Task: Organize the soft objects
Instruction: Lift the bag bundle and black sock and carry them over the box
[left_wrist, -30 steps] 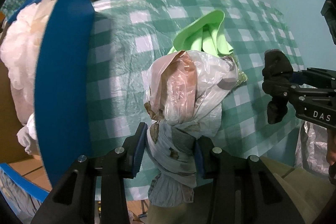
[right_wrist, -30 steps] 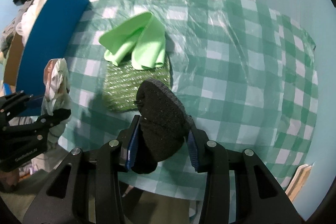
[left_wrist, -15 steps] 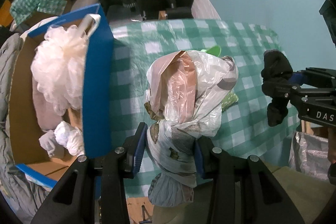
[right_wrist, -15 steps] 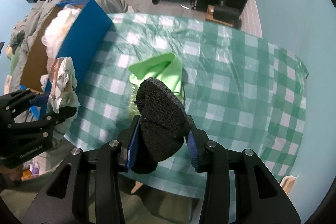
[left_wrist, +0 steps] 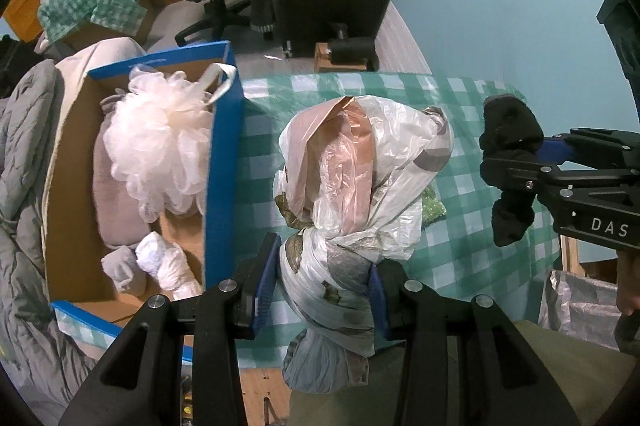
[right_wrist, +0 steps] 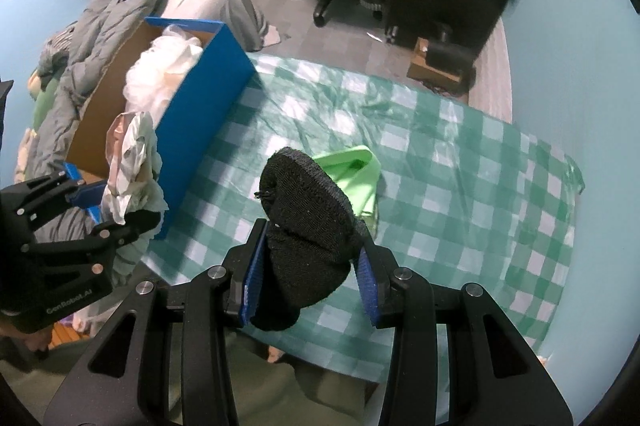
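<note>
Left wrist view is showing your left claw (left_wrist: pixel 322 278) clamping the knotted neck of a bundle of plastic bags (left_wrist: pixel 360 178), which is hanging clear above the checked table (left_wrist: pixel 460 238), just beside the blue-walled cardboard box (left_wrist: pixel 222 162). Your right claw (right_wrist: pixel 308 276) is squeezing a black knitted sock (right_wrist: pixel 304 218) and carrying it over the table too. Moving outward, the box is already holding a white bath pouf (left_wrist: pixel 156 150), a grey cushion-like piece (left_wrist: pixel 116 218) and small rolled white and grey items (left_wrist: pixel 160 266), so part of the sorting is looking done. You are, I judge, midway through: both held pieces are not yet in the box, and a light green cloth (right_wrist: pixel 358 178) is waiting on the table near the sock
</note>
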### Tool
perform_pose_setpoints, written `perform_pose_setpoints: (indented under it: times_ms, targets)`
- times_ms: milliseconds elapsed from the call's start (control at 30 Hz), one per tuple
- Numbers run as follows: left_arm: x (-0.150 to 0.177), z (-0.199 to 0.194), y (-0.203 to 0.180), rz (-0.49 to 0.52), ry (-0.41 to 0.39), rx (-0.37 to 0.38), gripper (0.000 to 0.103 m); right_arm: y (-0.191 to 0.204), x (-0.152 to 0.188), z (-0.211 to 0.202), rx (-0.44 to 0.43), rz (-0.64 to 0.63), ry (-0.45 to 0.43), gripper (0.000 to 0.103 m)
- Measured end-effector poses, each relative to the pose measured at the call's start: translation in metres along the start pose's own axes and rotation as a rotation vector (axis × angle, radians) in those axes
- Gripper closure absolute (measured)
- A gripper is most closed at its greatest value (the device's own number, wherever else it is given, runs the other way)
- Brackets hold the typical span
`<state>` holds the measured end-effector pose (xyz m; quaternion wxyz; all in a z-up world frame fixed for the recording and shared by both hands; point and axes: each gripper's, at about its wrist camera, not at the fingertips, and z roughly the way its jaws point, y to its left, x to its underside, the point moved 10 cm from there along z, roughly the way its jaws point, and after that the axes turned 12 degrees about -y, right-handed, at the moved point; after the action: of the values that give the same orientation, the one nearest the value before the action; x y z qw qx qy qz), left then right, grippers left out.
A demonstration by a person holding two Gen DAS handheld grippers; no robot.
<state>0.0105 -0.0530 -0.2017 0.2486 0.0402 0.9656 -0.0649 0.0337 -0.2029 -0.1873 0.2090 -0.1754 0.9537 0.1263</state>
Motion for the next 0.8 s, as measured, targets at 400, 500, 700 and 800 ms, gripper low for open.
perform_pose_setpoints:
  times_ms: [400, 500, 700, 800]
  targets:
    - [-0.001, -0.019, 0.033, -0.067, -0.021, -0.047, 0.062, 0.040, -0.025, 0.001, -0.054, -0.063, -0.020, 0.063]
    - [-0.001, -0.022, 0.041, -0.085, -0.026, -0.057, 0.062, 0.050, -0.030, 0.001, -0.066, -0.079, -0.025, 0.063]
    - [0.000, -0.030, 0.059, -0.114, -0.033, -0.088, 0.062, 0.074, -0.040, 0.005, -0.096, -0.116, -0.029, 0.063]
    - [0.000, -0.032, 0.071, -0.129, -0.037, -0.102, 0.062, 0.089, -0.045, 0.009, -0.116, -0.139, -0.031, 0.063]
